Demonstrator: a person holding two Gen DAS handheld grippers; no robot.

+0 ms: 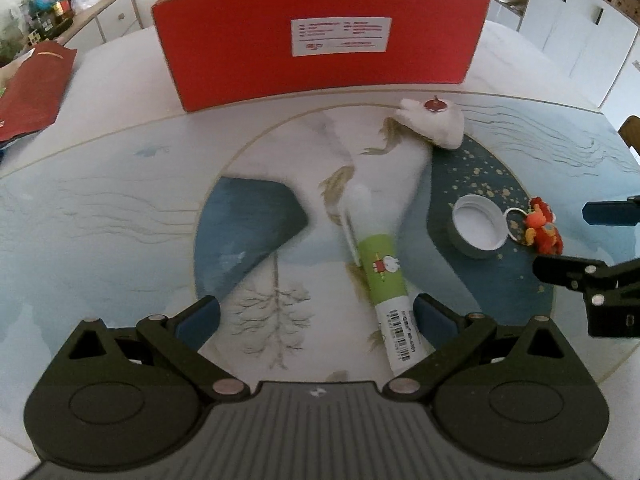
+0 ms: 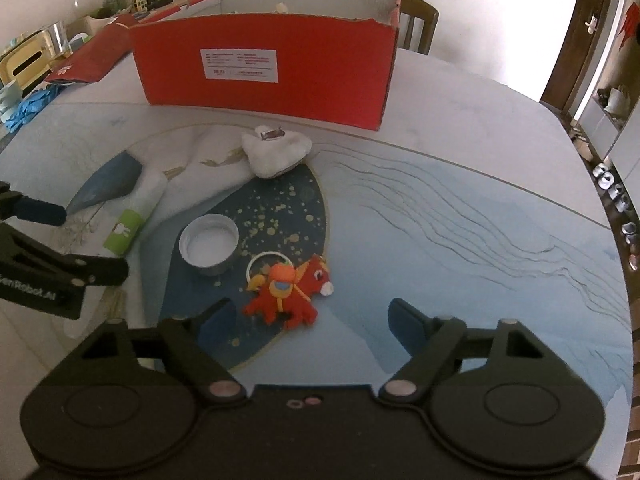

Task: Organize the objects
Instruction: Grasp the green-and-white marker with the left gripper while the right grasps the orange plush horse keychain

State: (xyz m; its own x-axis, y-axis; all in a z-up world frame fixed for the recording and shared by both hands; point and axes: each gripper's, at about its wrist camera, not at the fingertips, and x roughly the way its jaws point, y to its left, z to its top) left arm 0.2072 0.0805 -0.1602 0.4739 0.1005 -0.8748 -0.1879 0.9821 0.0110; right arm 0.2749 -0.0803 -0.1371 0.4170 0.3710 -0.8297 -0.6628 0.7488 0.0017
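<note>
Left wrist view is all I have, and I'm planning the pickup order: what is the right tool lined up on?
Observer: The right tool stands open, with the red plush toy partly between its fingers, nearer the left one and not gripped.
Operator: Anything behind the red box?
Observer: A wooden chair stands right behind the red box.
Operator: What's at the far left?
Observer: Crumpled blue gloves lie there.
</note>
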